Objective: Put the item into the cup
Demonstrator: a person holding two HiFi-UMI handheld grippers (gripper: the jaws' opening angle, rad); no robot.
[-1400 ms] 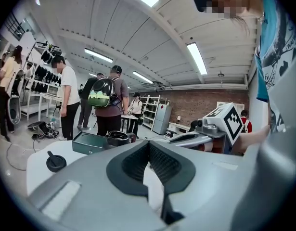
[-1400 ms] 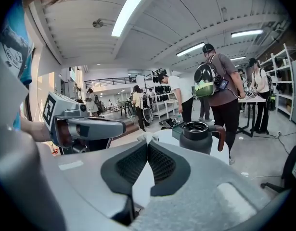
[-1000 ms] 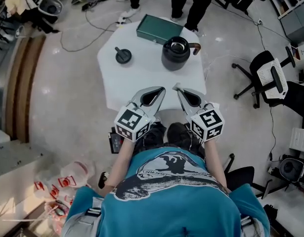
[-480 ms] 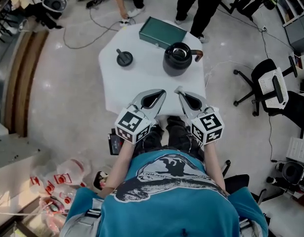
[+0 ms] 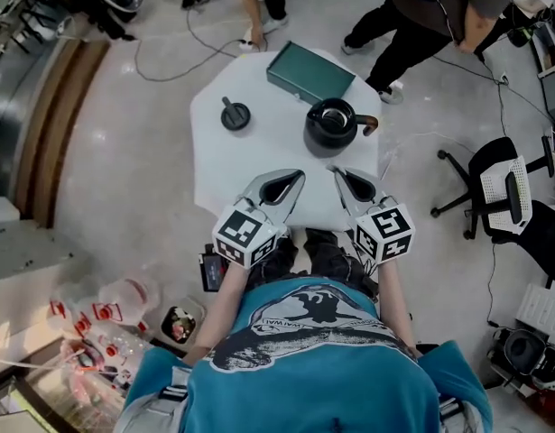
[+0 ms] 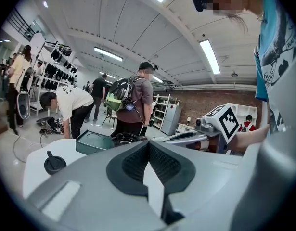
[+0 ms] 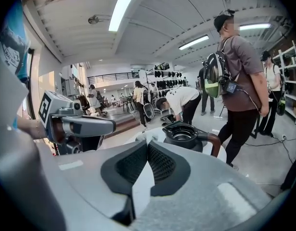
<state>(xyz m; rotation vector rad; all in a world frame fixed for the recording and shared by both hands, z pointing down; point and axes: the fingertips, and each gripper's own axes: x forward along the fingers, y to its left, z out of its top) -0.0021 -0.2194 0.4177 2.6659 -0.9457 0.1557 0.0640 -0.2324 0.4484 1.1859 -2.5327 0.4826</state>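
- Black item (image 5: 235, 115), round with a knob, sits on the white counter (image 5: 259, 156), at nine o'clock from the cup (image 5: 331, 126) and well apart from it.
- Left gripper (image 5: 297, 176) and right gripper (image 5: 337, 170) hover at six o'clock, fingers clenched on nothing.
- Probably best: open the left fingers first, then pinch the knob.

The left gripper (image 6: 148, 146) is seen with its jaws closed tip to tip, nothing held between them. Beyond, a white table (image 6: 34, 170) is set with a black knobbed lid (image 6: 55, 163), a green box (image 6: 94, 142) and a black cup (image 6: 126, 138).
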